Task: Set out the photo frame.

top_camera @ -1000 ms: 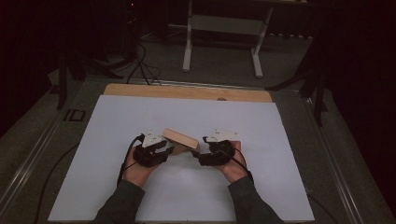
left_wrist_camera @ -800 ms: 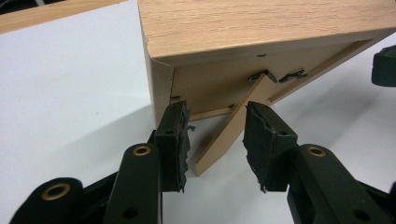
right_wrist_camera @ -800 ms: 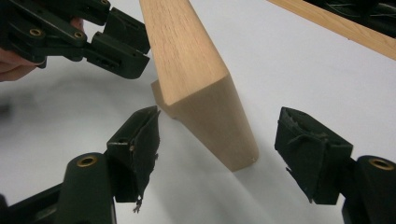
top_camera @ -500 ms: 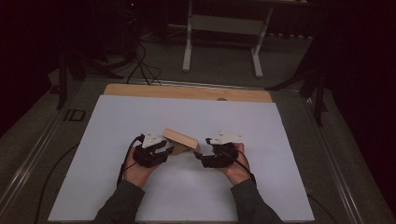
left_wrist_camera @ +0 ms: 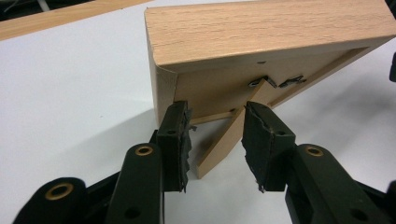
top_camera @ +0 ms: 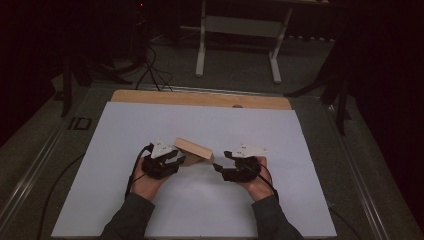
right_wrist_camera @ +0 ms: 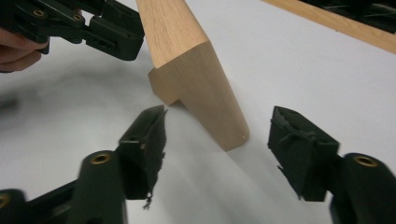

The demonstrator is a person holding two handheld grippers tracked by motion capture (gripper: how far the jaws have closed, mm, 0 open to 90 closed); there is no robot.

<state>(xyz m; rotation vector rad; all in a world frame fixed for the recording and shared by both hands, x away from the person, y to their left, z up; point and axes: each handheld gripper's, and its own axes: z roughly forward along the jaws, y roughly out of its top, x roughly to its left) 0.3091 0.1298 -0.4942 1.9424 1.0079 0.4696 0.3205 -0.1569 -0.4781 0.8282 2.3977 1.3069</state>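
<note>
A light wooden picture frame (top_camera: 192,150) stands tilted on the white sheet (top_camera: 210,125), propped by its back leg (left_wrist_camera: 212,156). My left gripper (top_camera: 179,159) is behind the frame's left end. In the left gripper view the frame's back (left_wrist_camera: 261,32) rises ahead, and my left gripper (left_wrist_camera: 217,135) is open with the leg between its jaws, untouched. My right gripper (top_camera: 217,167) is open just off the frame's right end. In the right gripper view the frame's corner (right_wrist_camera: 205,88) stands ahead of my right gripper (right_wrist_camera: 219,116), whose jaws are wide apart. The left gripper (right_wrist_camera: 116,37) shows at the top left there.
The white sheet covers most of the table, and a wooden strip (top_camera: 200,98) runs along its far edge. Beyond it, on the dark floor, are a metal stand (top_camera: 235,25) and cables (top_camera: 150,65). A metal rail (top_camera: 30,170) borders the table's left side.
My right gripper has drawn back slightly to the right, away from the frame's end. The frame and my left gripper have kept their place.
</note>
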